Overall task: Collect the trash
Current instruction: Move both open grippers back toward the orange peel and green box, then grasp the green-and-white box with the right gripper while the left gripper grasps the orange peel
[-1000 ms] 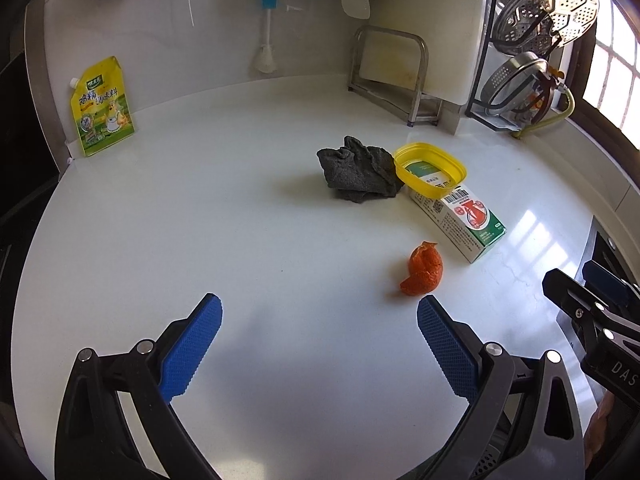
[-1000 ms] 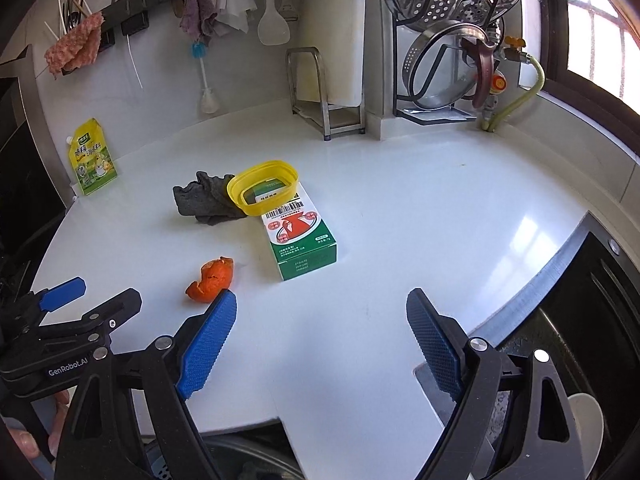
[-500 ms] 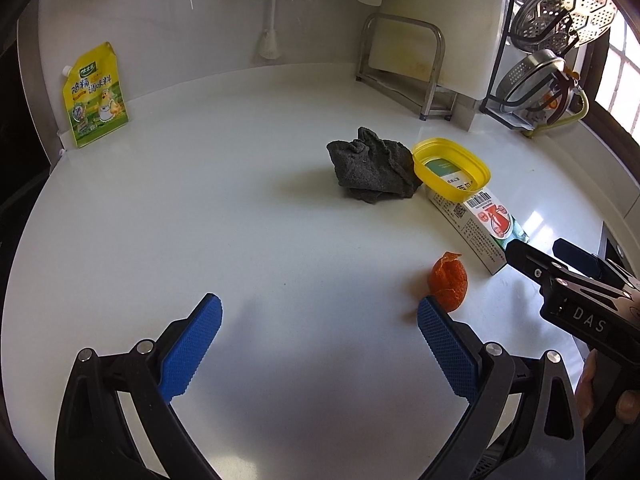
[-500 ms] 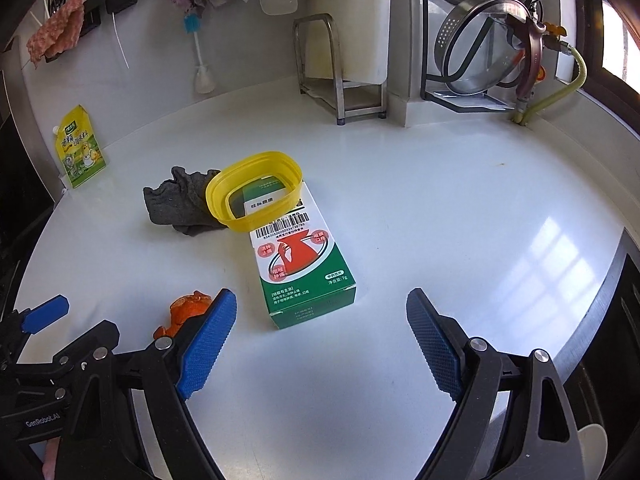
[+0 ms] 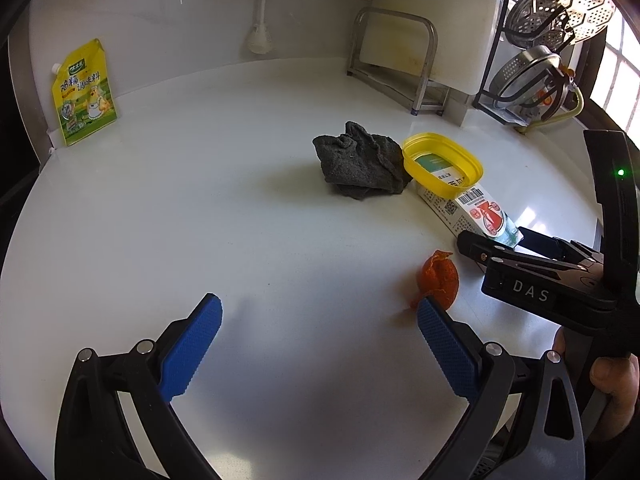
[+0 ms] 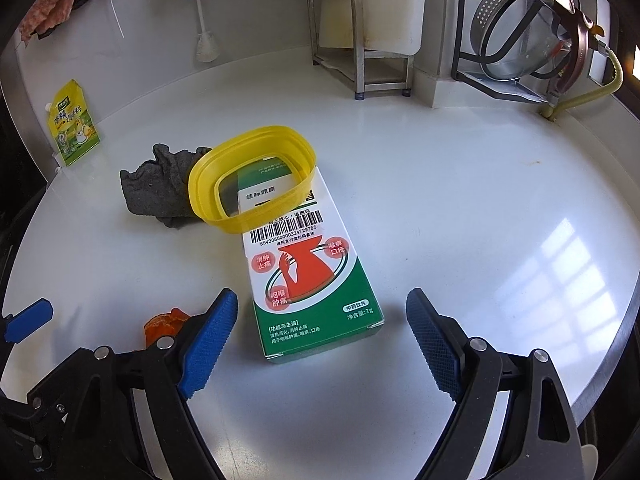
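A green-and-white medicine box lies on the white counter, with a yellow plastic tub resting on its far end. My right gripper is open, its jaws either side of the box's near end. An orange peel lies left of the box, partly hidden behind my right gripper's left finger in the right wrist view. A dark grey rag lies beside the tub. My left gripper is open and empty over the counter; its right fingertip is near the peel.
A yellow seasoning pouch leans on the back wall at the left. A metal stand with a cutting board and a rack of steel strainers stand at the back. The counter's front edge and a dark sink are at the right.
My right gripper has moved forward up to the box, which now lies between its jaws. My left gripper has moved little; the right gripper now shows larger in its view.
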Demonstrator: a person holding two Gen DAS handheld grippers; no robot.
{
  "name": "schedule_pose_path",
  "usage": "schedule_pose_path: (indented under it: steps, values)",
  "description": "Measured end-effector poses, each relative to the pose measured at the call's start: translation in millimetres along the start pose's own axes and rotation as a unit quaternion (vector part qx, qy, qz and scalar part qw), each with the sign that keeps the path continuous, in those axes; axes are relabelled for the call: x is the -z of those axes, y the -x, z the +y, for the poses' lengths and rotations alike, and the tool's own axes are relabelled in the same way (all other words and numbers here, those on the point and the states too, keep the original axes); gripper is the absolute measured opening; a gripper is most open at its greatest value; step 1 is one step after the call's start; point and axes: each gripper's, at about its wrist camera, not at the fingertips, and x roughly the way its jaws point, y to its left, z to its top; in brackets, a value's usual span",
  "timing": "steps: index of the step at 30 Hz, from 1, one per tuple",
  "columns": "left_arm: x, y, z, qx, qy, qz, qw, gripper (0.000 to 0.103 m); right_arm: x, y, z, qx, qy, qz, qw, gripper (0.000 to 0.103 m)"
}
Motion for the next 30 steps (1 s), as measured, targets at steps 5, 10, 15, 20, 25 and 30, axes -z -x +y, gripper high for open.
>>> schedule_pose_path:
  steps: [5, 10, 15, 20, 25, 30]
  values:
    - [1, -3, -8, 0.003, -0.004, 0.002, 1.0, 0.096, 0, 3, -3, 0.001, 0.003, -0.005, 1.0, 0.058]
    - [3, -8, -15, 0.002, -0.01, 0.007, 0.9999, 0.096, 6, 10, -10, -0.01, -0.009, -0.008, 1.0, 0.057]
    - [3, -8, -24, 0.004, -0.015, 0.007, 0.9999, 0.096, 12, 25, -16, -0.004, -0.01, -0.023, 1.0, 0.057]
    - [3, -14, -35, 0.009, -0.017, 0.017, 0.9997, 0.096, 20, 38, -22, 0.004, -0.005, -0.028, 1.0, 0.057]
    - [1, -23, -44, 0.002, -0.017, 0.026, 0.9995, 0.096, 25, 51, -27, 0.027, 0.01, -0.036, 0.999, 0.057]
    - [-3, -33, -50, 0.003, -0.013, 0.035, 0.9993, 0.096, 27, 57, -24, 0.048, 0.035, -0.035, 0.998, 0.057]
